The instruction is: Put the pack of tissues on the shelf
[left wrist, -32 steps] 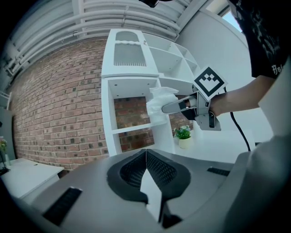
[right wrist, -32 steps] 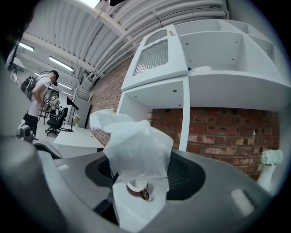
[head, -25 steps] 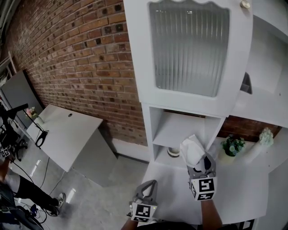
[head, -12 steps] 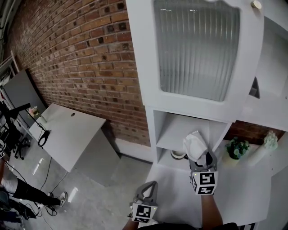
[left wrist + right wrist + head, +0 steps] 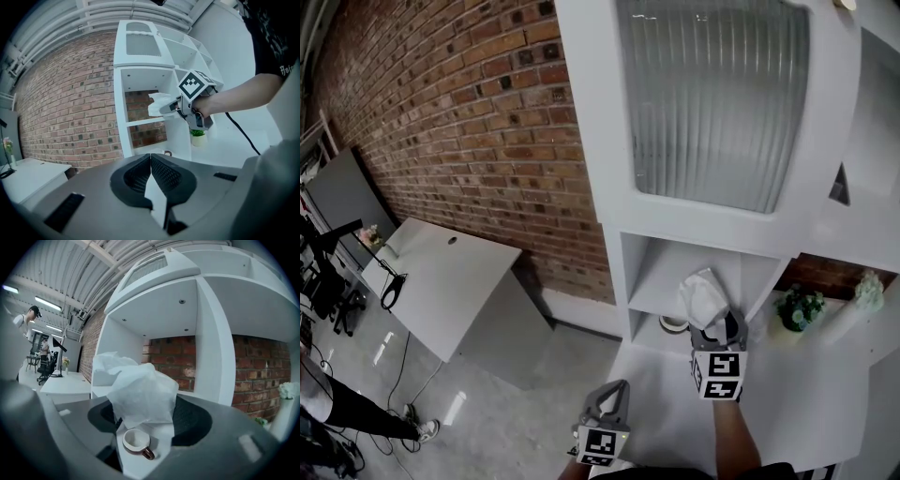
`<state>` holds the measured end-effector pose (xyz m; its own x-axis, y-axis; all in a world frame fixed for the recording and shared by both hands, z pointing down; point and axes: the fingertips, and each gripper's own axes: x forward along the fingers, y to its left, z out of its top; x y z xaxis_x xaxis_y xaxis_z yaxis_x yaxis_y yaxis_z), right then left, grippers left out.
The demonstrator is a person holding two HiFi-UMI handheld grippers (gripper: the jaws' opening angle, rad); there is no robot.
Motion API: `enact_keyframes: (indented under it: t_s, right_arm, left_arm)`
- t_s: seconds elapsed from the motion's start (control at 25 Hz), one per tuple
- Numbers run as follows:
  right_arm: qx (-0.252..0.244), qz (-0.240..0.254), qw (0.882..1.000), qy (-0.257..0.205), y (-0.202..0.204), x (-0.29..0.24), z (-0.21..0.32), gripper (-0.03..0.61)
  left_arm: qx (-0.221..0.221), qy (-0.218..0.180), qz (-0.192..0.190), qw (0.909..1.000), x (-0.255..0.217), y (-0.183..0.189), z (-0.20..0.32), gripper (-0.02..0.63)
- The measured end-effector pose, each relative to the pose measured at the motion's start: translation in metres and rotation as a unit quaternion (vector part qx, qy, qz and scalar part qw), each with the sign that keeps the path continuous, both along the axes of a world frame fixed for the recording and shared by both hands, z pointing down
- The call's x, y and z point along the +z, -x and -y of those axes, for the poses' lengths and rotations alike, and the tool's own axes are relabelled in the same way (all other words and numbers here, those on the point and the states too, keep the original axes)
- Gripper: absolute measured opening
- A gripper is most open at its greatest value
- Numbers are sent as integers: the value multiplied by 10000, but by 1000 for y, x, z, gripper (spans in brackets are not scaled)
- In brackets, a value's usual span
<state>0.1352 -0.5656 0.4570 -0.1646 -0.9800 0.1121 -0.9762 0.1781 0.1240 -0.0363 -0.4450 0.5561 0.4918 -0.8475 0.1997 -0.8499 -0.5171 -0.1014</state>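
The shelf [image 5: 670,279] is standing just ahead of the right gripper [image 5: 715,328], while the left gripper [image 5: 612,392] is hanging lower, jaws together and empty. The right one is clamping the tissues [image 5: 701,298] at its tips, level with the opening but not yet set down. A cup [image 5: 136,442] is sitting below them.

tissue pack [image 5: 140,394] looks like crinkly thin plastic, shelf [image 5: 667,274] smooth matt white, wall [image 5: 469,122] rough brick, door glass [image 5: 712,94] ribbed
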Motion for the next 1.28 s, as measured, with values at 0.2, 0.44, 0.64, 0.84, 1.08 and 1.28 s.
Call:
enact_keyframes:
  t_s: [0.2, 0.44, 0.64, 0.84, 1.08, 1.28]
  right_arm:
    - [68, -106, 9999, 43, 4, 1, 1, 275]
    - [218, 80, 9988, 432, 4, 6, 7, 287]
    - [223, 17, 9985, 497, 1, 10, 8, 290]
    - [39, 94, 9984, 548, 9, 11, 6, 359]
    - [-77, 243, 9986, 472, 10, 6, 1, 430]
    - [-208, 380, 9979, 474, 12, 5, -8, 439]
  left_arm:
    - [38, -103, -90, 9999, -1, 3, 4, 11]
    - [30, 53, -88, 9999, 3, 2, 3, 11]
    - [72, -22, -148, 9999, 1, 2, 4, 11]
    - [31, 7, -10, 10000, 4, 7, 2, 11]
    - [45, -42, 46, 10000, 3, 7, 1, 11]
    - [58, -110, 87, 9999, 1, 8, -1, 11]
